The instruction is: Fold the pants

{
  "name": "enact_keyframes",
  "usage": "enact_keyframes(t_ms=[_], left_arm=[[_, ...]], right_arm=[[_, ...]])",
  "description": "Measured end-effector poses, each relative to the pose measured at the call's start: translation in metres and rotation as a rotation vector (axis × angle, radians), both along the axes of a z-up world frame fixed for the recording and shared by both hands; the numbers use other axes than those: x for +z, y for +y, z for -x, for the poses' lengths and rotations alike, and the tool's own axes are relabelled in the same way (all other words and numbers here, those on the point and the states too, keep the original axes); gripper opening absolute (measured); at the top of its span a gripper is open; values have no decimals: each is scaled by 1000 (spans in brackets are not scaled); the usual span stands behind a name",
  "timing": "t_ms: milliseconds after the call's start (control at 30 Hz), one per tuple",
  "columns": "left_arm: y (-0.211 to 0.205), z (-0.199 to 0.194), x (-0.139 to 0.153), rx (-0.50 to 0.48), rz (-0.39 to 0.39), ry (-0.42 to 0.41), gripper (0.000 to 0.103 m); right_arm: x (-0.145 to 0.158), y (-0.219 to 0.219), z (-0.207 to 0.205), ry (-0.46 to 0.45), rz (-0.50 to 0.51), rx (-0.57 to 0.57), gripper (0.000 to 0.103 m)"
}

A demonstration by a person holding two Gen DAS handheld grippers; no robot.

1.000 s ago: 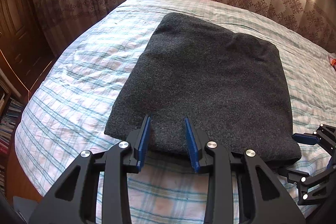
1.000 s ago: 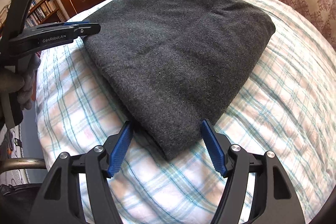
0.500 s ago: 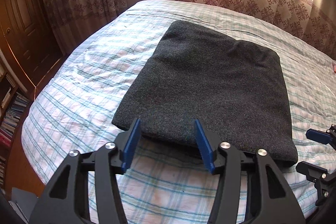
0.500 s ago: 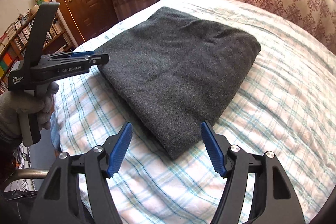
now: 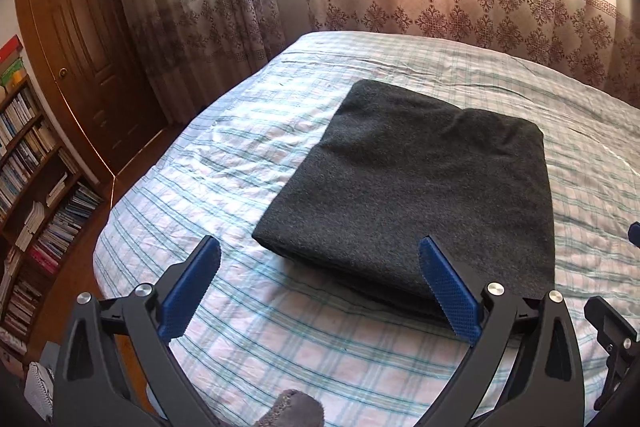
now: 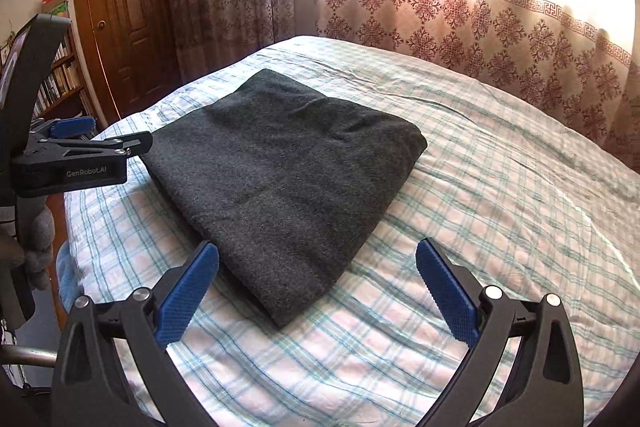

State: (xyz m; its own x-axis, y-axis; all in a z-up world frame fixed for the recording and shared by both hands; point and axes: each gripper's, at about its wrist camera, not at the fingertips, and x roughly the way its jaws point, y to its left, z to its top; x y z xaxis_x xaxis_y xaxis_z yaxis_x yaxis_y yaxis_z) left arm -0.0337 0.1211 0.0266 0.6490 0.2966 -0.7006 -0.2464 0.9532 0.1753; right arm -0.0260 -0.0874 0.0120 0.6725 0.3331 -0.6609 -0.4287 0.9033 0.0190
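Sunlight is glowing through patterned curtains (image 5: 460, 3) behind a bed (image 5: 248, 163) covered in a pale plaid sheet. Ahead of both tongs, the dark grey pants (image 5: 416, 195) are lying folded into a thick, neat rectangle on the sheet, their felt-like cloth smooth with a few soft dents. A wooden door (image 6: 124, 11) and a bookshelf (image 5: 28, 179) are standing off to the left of the tongs. The left tongs (image 5: 320, 287) are spreading their jaws wide, nothing pressed between the blue pads, the near edge of the pants lying just past them. The right tongs (image 6: 318, 287) are likewise opening, gripping nothing, with one corner of the pants pointing between the pads. Compared with a second ago, both tongs are sitting higher and farther back from the pants, showing more of the room.
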Motion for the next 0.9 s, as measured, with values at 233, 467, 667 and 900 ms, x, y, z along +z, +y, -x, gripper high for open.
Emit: enact_keyframes(t_ms=[233, 467, 667, 900], left_arm=[[-16, 3, -6, -16, -53, 60, 101], [-14, 1, -5, -21, -61, 63, 101], [-16, 1, -7, -37, -65, 69, 101], [-20, 2, -6, -56, -67, 70, 101]], right_arm=[[5, 2, 9, -32, 10, 9, 98], [5, 5, 12, -38, 10, 4, 98], [8, 5, 14, -50, 10, -9, 98], [7, 4, 11, -43, 13, -14, 98]])
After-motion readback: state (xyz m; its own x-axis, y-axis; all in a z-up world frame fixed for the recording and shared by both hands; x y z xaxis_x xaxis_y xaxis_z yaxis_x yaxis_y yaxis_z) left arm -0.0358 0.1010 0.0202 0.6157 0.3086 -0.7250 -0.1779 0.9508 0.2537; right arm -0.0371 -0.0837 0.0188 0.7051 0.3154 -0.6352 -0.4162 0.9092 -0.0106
